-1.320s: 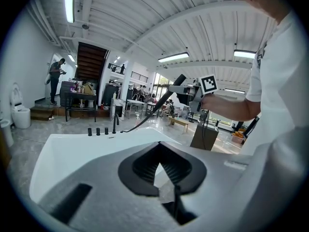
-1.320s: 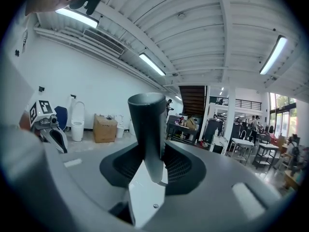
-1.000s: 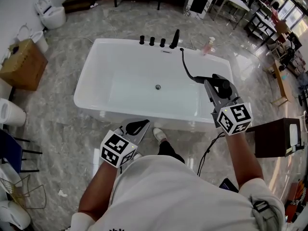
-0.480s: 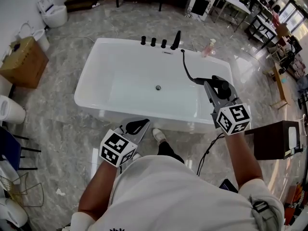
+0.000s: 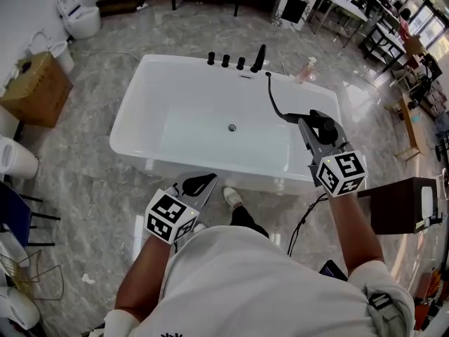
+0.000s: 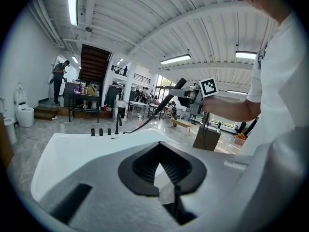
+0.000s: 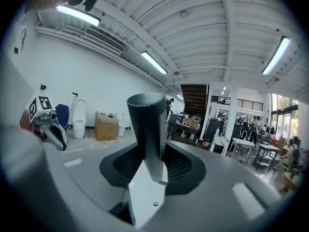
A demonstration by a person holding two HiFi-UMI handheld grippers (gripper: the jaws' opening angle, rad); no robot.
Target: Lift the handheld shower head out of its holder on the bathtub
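Shower head (image 7: 147, 124) clamped in right gripper (image 5: 314, 127), over bathtub's (image 5: 133, 121) right end

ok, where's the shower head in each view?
Head view: shower head right of centre, in the right gripper, by the tub's right end.
Left gripper view: upper middle, a dark wand slanting up to the right.
Right gripper view: dead centre, upright between the jaws.
Shared landmark: the dark staircase; only its bottom steps show, top left, in head view.
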